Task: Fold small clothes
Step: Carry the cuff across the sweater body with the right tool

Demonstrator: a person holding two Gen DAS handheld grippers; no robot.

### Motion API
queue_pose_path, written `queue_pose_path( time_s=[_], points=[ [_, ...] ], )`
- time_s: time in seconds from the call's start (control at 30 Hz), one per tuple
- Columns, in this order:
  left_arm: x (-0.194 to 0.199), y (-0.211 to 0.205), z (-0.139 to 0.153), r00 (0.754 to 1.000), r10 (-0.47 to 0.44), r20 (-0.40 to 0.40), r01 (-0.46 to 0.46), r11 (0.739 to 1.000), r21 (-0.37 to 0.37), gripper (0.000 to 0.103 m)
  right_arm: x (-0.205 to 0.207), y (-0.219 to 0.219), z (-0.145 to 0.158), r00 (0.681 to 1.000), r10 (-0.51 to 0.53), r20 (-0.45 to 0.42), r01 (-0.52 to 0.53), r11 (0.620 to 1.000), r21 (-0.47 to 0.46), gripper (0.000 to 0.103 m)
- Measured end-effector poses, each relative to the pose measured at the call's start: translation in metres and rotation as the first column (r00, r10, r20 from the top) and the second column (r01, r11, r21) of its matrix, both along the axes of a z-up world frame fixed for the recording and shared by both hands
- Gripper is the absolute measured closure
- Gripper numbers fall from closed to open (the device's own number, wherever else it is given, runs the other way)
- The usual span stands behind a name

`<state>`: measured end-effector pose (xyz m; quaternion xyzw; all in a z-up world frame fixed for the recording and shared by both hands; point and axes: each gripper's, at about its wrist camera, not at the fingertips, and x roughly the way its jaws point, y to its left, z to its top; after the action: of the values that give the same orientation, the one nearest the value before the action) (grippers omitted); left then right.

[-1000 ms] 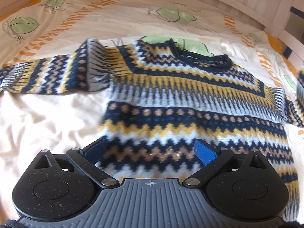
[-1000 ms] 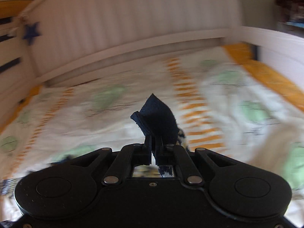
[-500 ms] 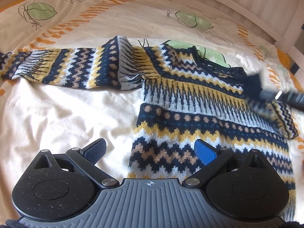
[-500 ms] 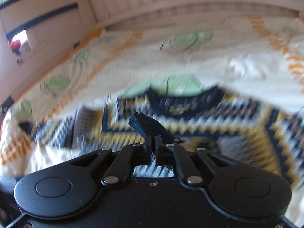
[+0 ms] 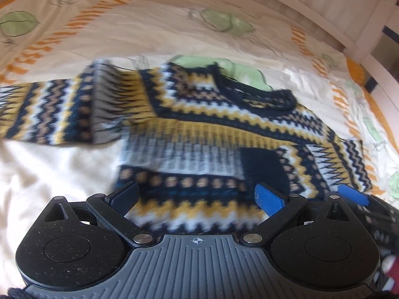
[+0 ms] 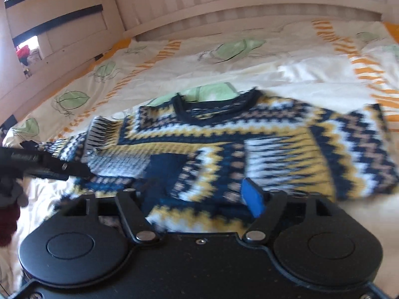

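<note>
While hovering low over the sweater (image 5: 214, 134) with both sets of jaws spread wide and holding nothing: left gripper (image 5: 197, 196) sitting at the hem, right gripper (image 6: 197, 194) just beside it at three o'clock. Lying flat on the bedspread (image 5: 124, 32), collar toward twelve. Folded sleeve cuff (image 5: 261, 164) resting on the chest; unfolded sleeve (image 5: 45, 114) stretching toward nine o'clock, likely nearer the left gripper.
</note>
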<state>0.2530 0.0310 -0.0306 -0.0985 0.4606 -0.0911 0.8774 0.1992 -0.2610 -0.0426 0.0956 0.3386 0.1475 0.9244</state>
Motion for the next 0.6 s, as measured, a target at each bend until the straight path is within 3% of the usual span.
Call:
queue_pose_path(
  time_s=[0.1,0.13,0.17,0.27,0.6],
  points=[
    [0.013,-0.019,-0.004,0.999,-0.025,-0.028,0.024,0.999,-0.032,0.003,-0.011,-0.018,-0.004,0.999,-0.038,0.016,0.038,0.999,-0.008,0.018],
    [0.017,-0.024,-0.005,0.999,-0.029,-0.037,0.027,0.999,-0.046,0.005,-0.014,-0.024,-0.006,0.999,-0.051,0.02,0.051,0.999,-0.002,0.015],
    [0.021,-0.029,-0.006,0.998,-0.038,-0.044,0.035,0.997,-0.063,0.013,-0.017,-0.029,-0.008,0.998,-0.065,0.026,0.065,0.998,0.007,0.013],
    [0.033,-0.043,-0.011,0.995,-0.061,-0.078,0.052,0.993,-0.104,0.019,-0.023,-0.042,-0.016,0.995,-0.099,0.032,0.098,0.995,0.036,0.012],
    [0.053,-0.075,-0.03,0.987,-0.08,-0.137,0.074,0.996,-0.048,0.019,-0.026,-0.071,-0.029,0.991,-0.137,0.008,0.134,0.982,0.134,0.012]
  ],
)
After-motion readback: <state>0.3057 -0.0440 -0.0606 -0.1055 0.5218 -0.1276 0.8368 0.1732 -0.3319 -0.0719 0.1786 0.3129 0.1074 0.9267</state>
